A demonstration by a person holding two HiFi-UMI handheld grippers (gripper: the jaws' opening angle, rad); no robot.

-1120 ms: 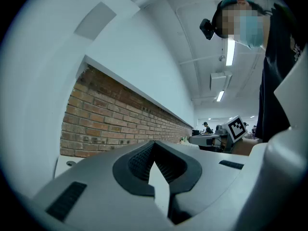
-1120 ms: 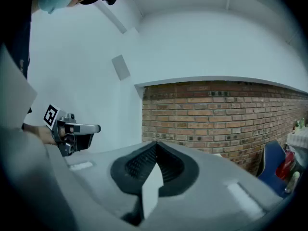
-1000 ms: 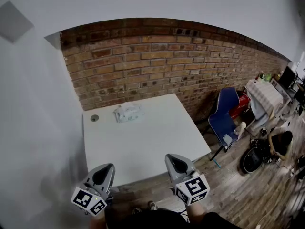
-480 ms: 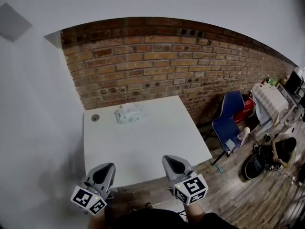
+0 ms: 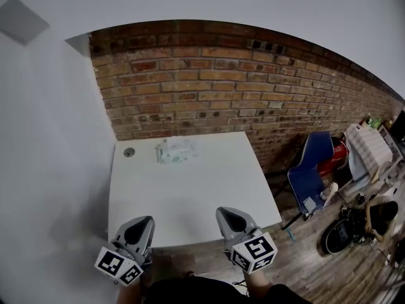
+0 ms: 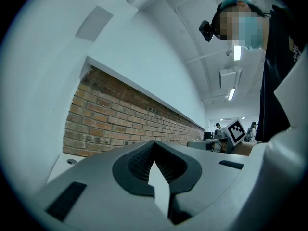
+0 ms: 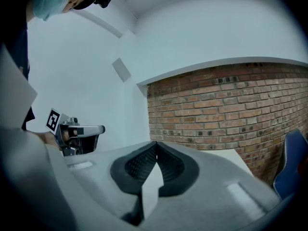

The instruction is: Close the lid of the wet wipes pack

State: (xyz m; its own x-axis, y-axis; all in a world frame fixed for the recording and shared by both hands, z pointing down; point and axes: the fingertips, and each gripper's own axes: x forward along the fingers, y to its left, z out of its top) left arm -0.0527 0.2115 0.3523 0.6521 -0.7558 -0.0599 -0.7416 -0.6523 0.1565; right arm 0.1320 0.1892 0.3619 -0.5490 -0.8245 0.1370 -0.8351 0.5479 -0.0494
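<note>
View drifted; L gripper (image 5: pixel 140 221), R gripper (image 5: pixel 227 212) still shut, wipes pack (image 5: pixel 174 149) untouched.

No legible text, label or number anywhere

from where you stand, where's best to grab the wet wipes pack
Probably one short end, pinched across its width, from above on the near side. The wet wipes pack lies flat, long side along the brick wall, so the far side looks tight.
</note>
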